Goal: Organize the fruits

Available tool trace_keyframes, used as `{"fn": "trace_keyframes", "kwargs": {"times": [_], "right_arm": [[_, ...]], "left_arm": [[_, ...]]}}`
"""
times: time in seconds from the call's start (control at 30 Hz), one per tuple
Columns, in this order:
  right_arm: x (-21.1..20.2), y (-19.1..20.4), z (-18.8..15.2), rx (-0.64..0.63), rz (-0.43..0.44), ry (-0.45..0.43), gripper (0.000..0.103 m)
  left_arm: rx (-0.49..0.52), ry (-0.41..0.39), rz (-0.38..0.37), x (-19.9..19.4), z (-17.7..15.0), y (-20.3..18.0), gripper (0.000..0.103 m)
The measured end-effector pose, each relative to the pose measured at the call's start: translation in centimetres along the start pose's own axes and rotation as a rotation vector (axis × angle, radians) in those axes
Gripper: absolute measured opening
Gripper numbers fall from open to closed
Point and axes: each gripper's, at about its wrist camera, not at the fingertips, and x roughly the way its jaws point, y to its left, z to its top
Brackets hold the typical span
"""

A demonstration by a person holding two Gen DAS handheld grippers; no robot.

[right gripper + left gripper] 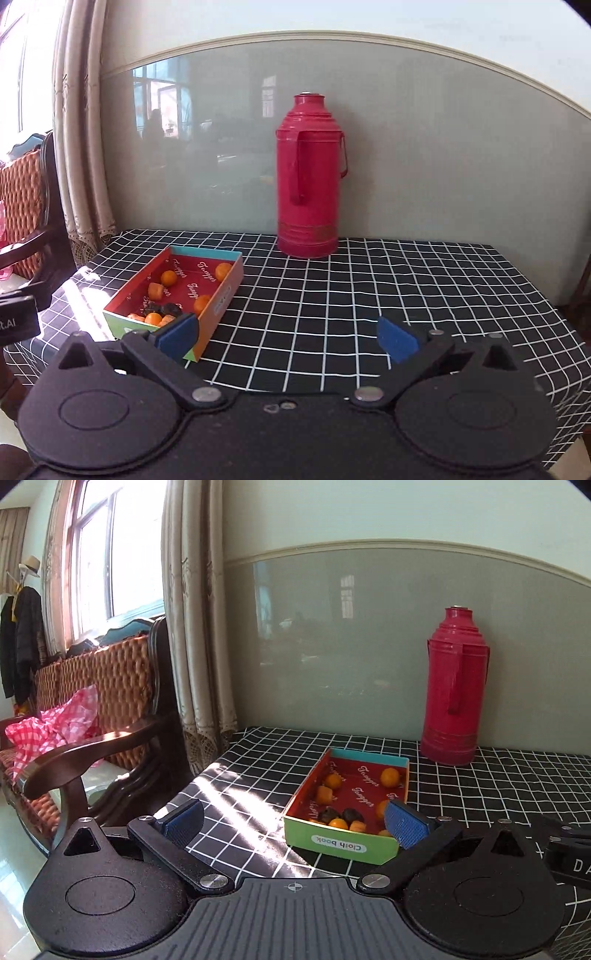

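One shallow cardboard box (341, 843) lies on the black checked tablecloth (369, 295), ahead of both grippers. From the left wrist view it sits between the fingertips and just beyond them, its near right corner partly behind the right blue pad (404, 823). From the right wrist view it is ahead and to the left, its near corner behind the left blue pad (177, 334). The box is a long rectangle; its long axis runs away from the grippers toward the wall, angled a little to the right, with the short end marked "Cloth book" nearest.

Inside it I count about eight orange fruits (390, 776) scattered across the red floor, and two dark fruits (340, 815) side by side near the front end; a few at the near wall are partly hidden. One red thermos (308, 177) stands upright farther back by the wall, to the right of the box.

The left gripper (294, 821) is spread wide, holding nothing. The right gripper (286, 336) is likewise spread wide and empty
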Motion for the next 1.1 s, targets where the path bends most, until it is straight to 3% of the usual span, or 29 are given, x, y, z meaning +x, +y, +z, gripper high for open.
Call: {"fn": "trace_keyframes", "kwargs": {"times": [0.33, 1.1], "right_arm": [[-0.2, -0.8, 0.0, 0.027, -0.032, -0.004, 0.097], [-0.2, 0.2, -0.1, 0.006, -0.011, -0.007, 0.097]], "left_arm": [[0.001, -0.004, -0.016, -0.1, -0.2, -1.1, 0.103], [0.006, -0.010, -0.019, 0.0, -0.3, -1.4, 0.103]]}}
